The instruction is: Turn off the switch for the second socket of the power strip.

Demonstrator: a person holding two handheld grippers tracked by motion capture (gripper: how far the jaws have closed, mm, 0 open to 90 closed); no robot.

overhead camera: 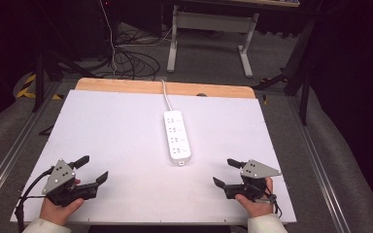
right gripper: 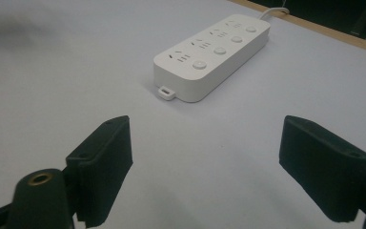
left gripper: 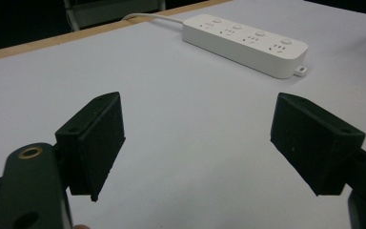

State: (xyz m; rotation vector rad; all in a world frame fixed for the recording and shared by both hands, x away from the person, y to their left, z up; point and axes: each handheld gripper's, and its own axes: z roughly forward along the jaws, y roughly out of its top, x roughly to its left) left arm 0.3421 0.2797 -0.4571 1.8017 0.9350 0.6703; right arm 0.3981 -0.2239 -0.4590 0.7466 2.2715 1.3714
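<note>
A white power strip (overhead camera: 178, 136) lies flat in the middle of the white table top (overhead camera: 116, 126), its cord running off the far edge. It has several sockets, each with a round button. The left gripper view shows the power strip (left gripper: 246, 44) ahead to the right; the right gripper view shows the power strip (right gripper: 213, 51) ahead, slightly left. My left gripper (overhead camera: 92, 169) rests near the front left corner, open and holding nothing. My right gripper (overhead camera: 227, 172) rests near the front right, open as well. Both point toward the strip and stand well short of it.
A wooden strip (overhead camera: 165, 87) borders the table's far edge. Beyond it are a grey table frame (overhead camera: 209, 29) and loose cables (overhead camera: 126, 58) on the floor. Metal rails (overhead camera: 315, 150) run along both sides of the table.
</note>
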